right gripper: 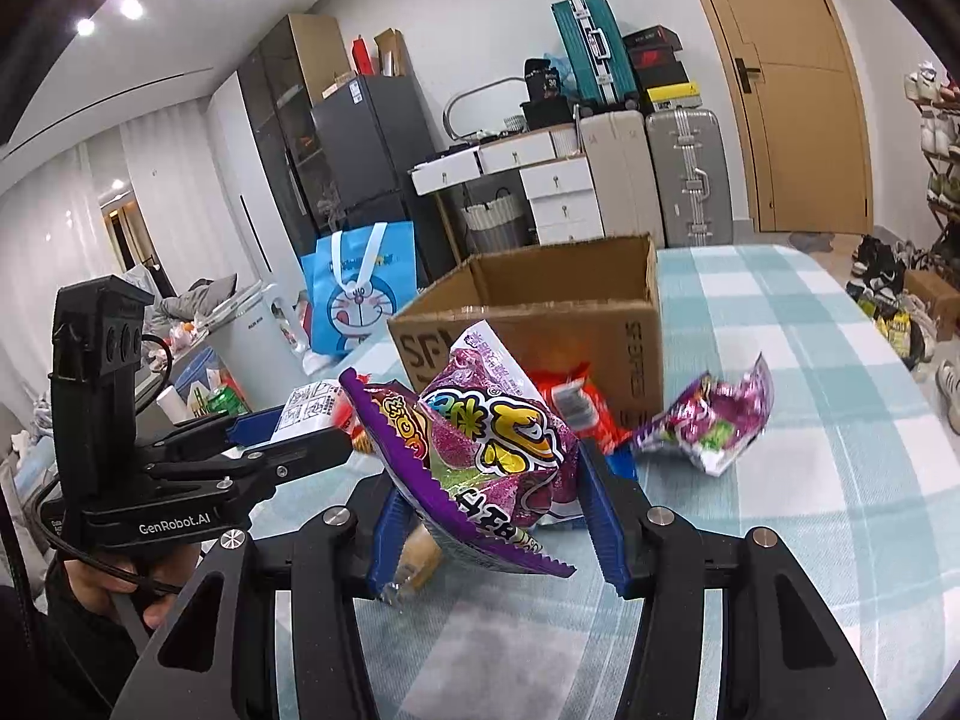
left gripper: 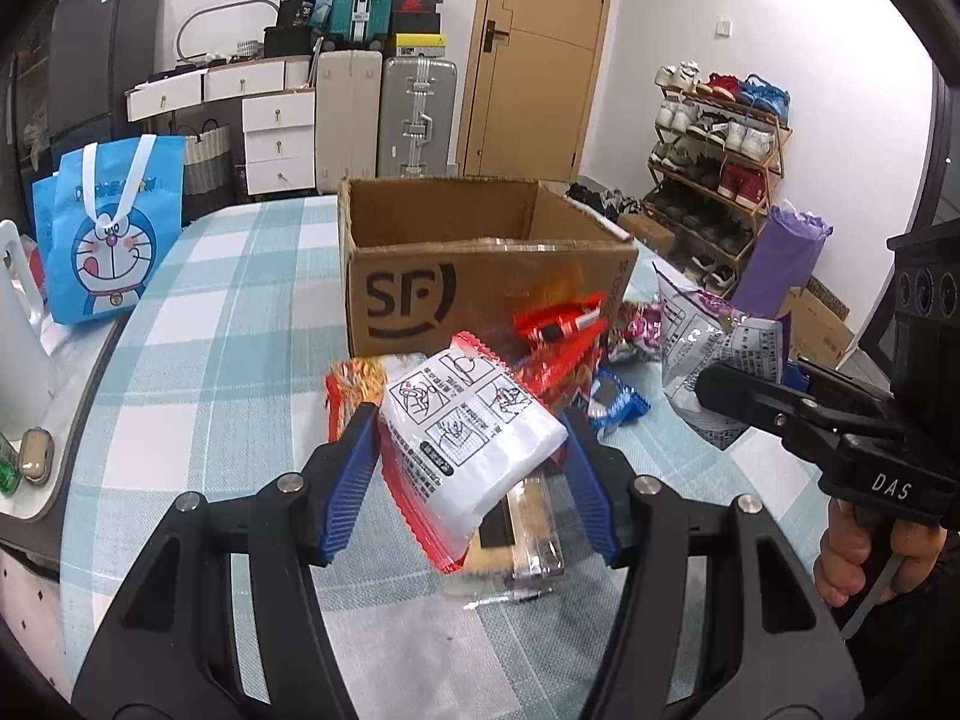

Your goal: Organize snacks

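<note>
The left tool point(left gripper: 471, 468) has its blue pads closed on a white snack packet with red edges point(left gripper: 474, 438), which hangs tilted above the checked desk point(left gripper: 240, 324). Just below that packet, nearer than the cardboard box point(left gripper: 480, 264), a clear-wrapped snack point(left gripper: 531, 546) lies flat on the cloth.

The right tool point(right gripper: 489, 510) is closed likewise on a purple snack bag point(right gripper: 498, 450), its jagged edge sticking out toward the camera, and holds it clear of the desk. A pale wrapped piece point(right gripper: 414, 564) lies under it. A hand point(right gripper: 120, 588) grips the handle of the other tool at the left of this view.

Between the tools and the box lies the rest of the pile: a red packet point(left gripper: 561, 330) right against the front of the box, an orange packet point(left gripper: 354, 390) to its left, a small blue packet point(left gripper: 618, 402) and a crumpled purple wrapper point(right gripper: 708, 420) to the right of the box's near corner. The box stands open-topped on the desk, marked "SF" on its front; what lies inside cannot be seen.

Left of the box, at the desk's edge, stands a blue Doraemon bag point(left gripper: 111, 240). Behind the box are suitcases point(left gripper: 414, 114) and white drawers point(left gripper: 279, 141), with a wooden door point(left gripper: 534, 60) beyond and a shoe rack point(left gripper: 714, 180) to the right.
</note>
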Available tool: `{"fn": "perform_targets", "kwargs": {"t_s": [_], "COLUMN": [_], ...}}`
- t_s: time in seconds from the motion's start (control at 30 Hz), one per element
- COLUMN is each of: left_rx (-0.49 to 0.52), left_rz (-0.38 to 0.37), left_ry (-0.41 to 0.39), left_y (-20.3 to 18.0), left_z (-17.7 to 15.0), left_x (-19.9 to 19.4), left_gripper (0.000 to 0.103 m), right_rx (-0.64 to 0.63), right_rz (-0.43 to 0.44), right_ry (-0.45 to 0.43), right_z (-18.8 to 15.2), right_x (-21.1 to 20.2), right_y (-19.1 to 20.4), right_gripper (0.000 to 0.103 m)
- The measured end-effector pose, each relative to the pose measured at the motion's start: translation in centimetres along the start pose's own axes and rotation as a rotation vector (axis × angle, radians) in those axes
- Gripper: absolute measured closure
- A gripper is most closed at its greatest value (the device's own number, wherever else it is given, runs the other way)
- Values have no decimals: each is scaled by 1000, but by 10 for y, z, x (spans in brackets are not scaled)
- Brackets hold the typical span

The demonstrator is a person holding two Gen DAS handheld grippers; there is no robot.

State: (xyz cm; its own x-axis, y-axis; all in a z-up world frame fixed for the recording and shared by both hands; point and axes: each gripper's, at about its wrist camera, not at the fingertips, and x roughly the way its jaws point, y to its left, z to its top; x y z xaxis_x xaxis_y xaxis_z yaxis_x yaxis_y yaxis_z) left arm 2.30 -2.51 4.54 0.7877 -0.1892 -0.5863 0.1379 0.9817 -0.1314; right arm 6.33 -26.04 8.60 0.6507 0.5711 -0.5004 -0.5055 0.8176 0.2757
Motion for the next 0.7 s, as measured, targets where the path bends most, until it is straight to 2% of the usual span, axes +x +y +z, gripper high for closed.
{"fn": "perform_targets", "kwargs": {"t_s": [0.3, 0.7], "left_rx": [7, 28], "left_rz": [16, 34], "left_ry": [-61, -108], "left_y": [0, -5], "left_z": [28, 74], "left_x": [-12, -8], "left_gripper": [46, 46], "right_rx": [-16, -32], "right_rz": [-3, 3], "right_ry": [-47, -60], "right_z": [29, 54], "right_x": [0, 18], "right_y": [-2, -5], "right_gripper": [51, 51]}}
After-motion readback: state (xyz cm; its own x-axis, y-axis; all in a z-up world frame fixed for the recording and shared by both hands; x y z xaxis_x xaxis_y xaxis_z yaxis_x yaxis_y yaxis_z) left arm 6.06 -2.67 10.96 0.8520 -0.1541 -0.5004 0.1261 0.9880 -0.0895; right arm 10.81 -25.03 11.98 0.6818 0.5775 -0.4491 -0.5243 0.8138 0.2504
